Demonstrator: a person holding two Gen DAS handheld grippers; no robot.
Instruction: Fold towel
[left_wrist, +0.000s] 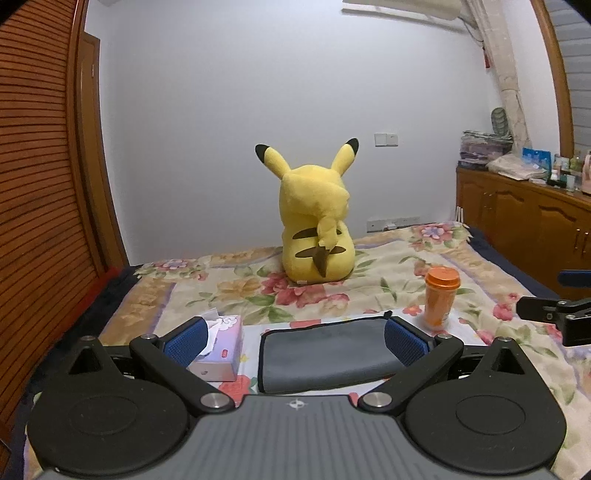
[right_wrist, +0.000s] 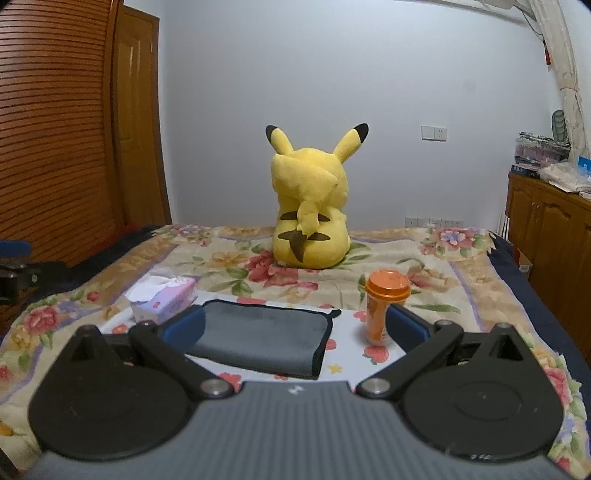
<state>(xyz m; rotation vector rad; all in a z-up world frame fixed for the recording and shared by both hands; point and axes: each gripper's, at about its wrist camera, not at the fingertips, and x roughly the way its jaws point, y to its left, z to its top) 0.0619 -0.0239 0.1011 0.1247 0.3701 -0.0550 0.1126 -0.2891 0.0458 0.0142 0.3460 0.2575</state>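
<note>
A grey towel with black edging (left_wrist: 321, 354) lies folded flat on the flowered bedspread, just ahead of me; it also shows in the right wrist view (right_wrist: 258, 336). My left gripper (left_wrist: 295, 343) is open and empty, held above the towel's near side, its blue pads wide apart. My right gripper (right_wrist: 295, 330) is open and empty, above the towel's right end. The right gripper also shows at the right edge of the left wrist view (left_wrist: 554, 314).
A tissue box (left_wrist: 221, 350) sits left of the towel. An orange-lidded cup (left_wrist: 439, 295) stands to its right. A yellow plush toy (left_wrist: 317, 221) sits farther back on the bed (left_wrist: 388, 269). A wooden wardrobe (left_wrist: 37, 184) is left, a cabinet (left_wrist: 517, 221) right.
</note>
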